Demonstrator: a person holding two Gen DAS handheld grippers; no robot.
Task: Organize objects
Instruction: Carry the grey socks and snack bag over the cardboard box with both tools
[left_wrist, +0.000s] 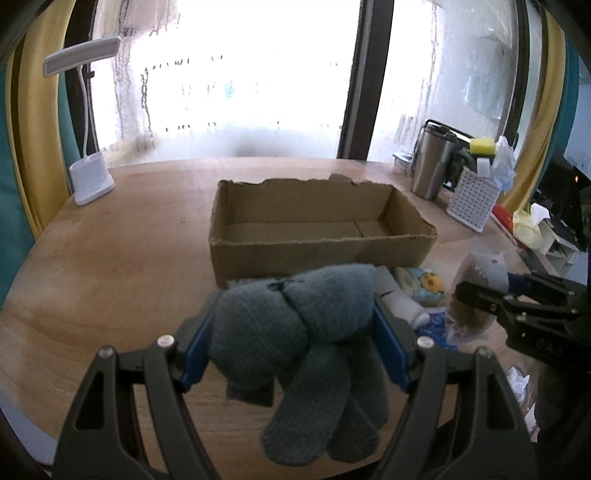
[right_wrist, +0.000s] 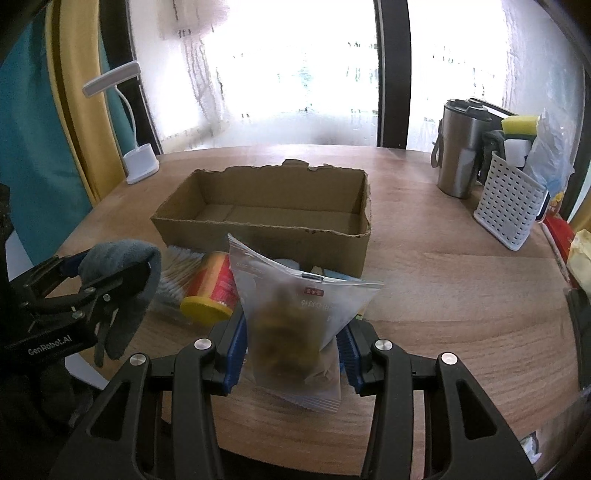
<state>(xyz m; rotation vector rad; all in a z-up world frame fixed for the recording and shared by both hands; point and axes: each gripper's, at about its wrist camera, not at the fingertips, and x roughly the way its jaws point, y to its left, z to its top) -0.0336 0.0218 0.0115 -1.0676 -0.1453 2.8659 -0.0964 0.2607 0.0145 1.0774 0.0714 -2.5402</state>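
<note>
My left gripper is shut on a grey-blue knitted glove, whose fingers hang down between the blue pads. It is lifted just in front of an open cardboard box in the middle of the wooden table. My right gripper is shut on a translucent snack packet, also lifted near the box. In the right wrist view the left gripper with the glove is at the left. In the left wrist view the right gripper with its packet is at the right.
An orange jar with a yellow lid and a pack of cotton swabs lie in front of the box. A white desk lamp stands back left. A steel tumbler and a white perforated basket stand back right.
</note>
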